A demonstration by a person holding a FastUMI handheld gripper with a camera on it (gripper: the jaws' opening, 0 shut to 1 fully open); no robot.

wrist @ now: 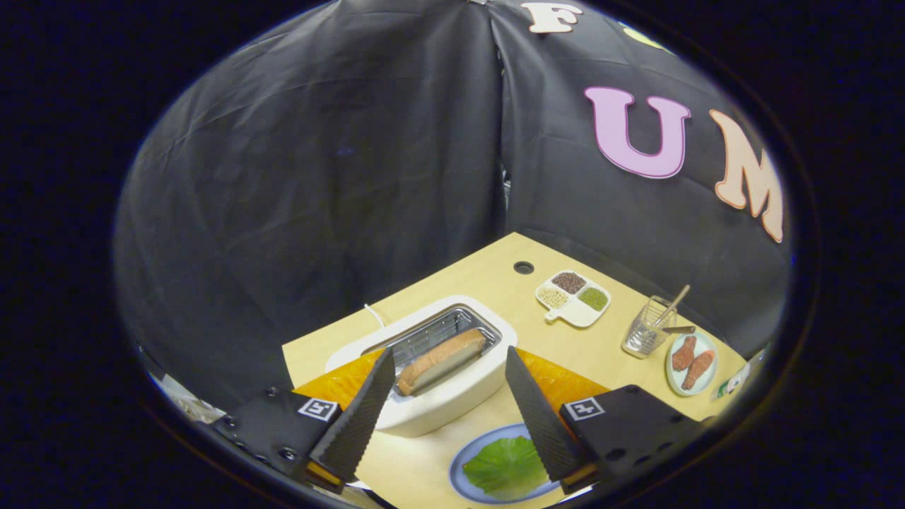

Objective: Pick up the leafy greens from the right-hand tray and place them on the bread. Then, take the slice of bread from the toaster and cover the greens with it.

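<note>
Close under the gripper (450, 399), just inside its right finger, a leafy green (506, 464) lies flat on a blue plate (459, 472) — whether bread sits beneath it I cannot tell, the leaf covers whatever is there. Fingers are spread wide and hold nothing; the gap between them frames the toaster (431, 403), just ahead. Lying in its open slot is the slice of bread (442, 360), crust side up, tilted lengthwise, apart from both fingers. That slice looks light and soft — likely to dent or crumble if squeezed hard, so my read is a gentle pinch across its two broad faces near the middle of the exposed top edge, where the crust gives a firmer bite than the crumb. The wire cage round it inside the slot leaves little room, so the fingers would want to narrow first and come down square. Beyond the toaster to the right, on the wooden table (488, 279), a divided dish (574, 300) of seeds, then a wire basket (647, 329) with a stick in it, and just beside that a small plate (691, 364) with two brown pieces of food — all well apart from the fingers.
</note>
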